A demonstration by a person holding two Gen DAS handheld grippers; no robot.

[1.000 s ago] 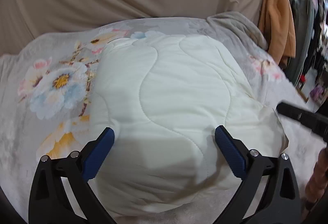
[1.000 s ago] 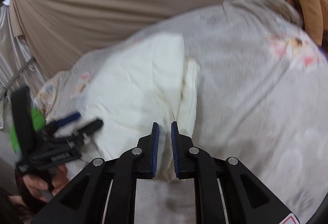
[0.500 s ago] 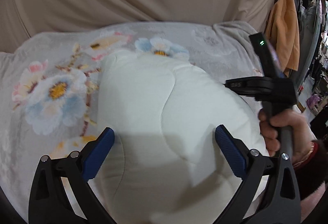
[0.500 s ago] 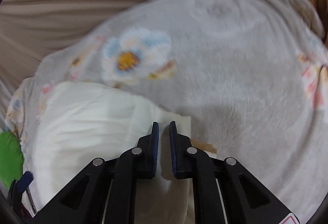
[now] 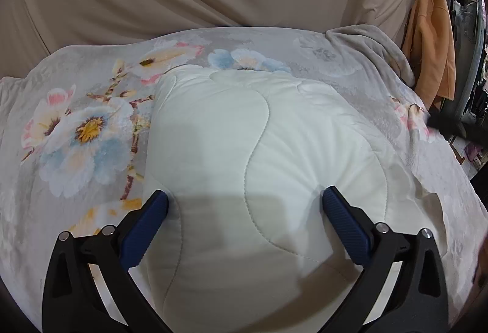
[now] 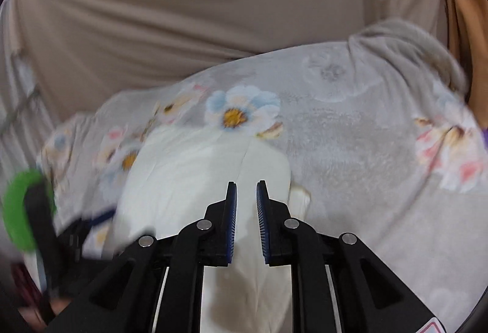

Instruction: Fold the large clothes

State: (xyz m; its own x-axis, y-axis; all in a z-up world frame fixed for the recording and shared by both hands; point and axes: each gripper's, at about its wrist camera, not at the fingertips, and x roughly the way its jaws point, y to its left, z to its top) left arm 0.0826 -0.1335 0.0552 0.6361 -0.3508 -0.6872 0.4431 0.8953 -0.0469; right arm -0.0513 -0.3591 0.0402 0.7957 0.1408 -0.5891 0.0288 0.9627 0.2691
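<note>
Left wrist view: we find the quilt (image 5: pixel 259 156) folded on the bed (image 5: pixel 76 125). Left gripper (image 5: pixel 244 205) spread wide, right gripper (image 6: pixel 245 211) just parting, empty (smoothing stage). Next: regrasp an edge.

soft indoor light, sharp left view, motion-blurred right view, dark fisheye corners

Right gripper (image 6: pixel 245 189) hovers over the folded white quilted garment (image 6: pixel 189 180), jaws just opening slightly, nothing between them, floral grey blanket (image 6: pixel 350 150) beneath.
</note>
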